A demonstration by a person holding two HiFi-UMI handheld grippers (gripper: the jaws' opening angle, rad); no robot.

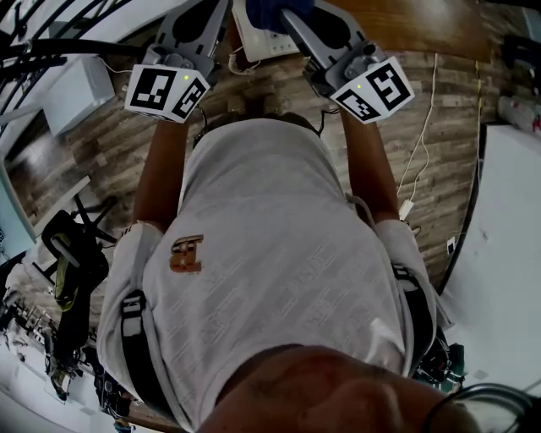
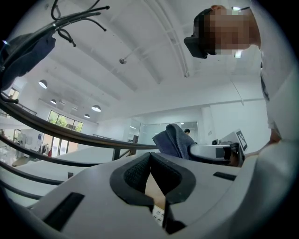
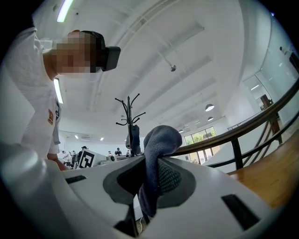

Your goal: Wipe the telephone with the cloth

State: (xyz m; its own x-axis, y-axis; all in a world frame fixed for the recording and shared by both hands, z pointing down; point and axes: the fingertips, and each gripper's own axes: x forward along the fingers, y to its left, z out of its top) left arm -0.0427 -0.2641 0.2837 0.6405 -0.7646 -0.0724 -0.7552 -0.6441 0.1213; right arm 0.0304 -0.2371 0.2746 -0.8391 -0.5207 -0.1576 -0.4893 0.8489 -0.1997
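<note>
In the head view both grippers are held out in front of the person's chest, at the top of the picture. My right gripper [image 3: 150, 173] is shut on a blue-grey cloth [image 3: 160, 142], which bulges above the pads and hangs below them. The cloth [image 1: 267, 12] shows above a white telephone [image 1: 257, 41] at the top edge. My left gripper [image 2: 150, 162] is shut, its pads meeting with nothing between them. It sits left of the telephone, apart from it. In the left gripper view the right gripper [image 2: 212, 151] and the cloth [image 2: 172, 139] lie just to the right.
A wooden tabletop [image 1: 414, 21] carries the telephone. Cables [image 1: 419, 156] trail over the plank floor. A white surface [image 1: 511, 245] stands at the right, and a white box [image 1: 78, 91] at the left. A dark railing [image 3: 243, 125] and a coat stand [image 3: 129, 116] rise behind.
</note>
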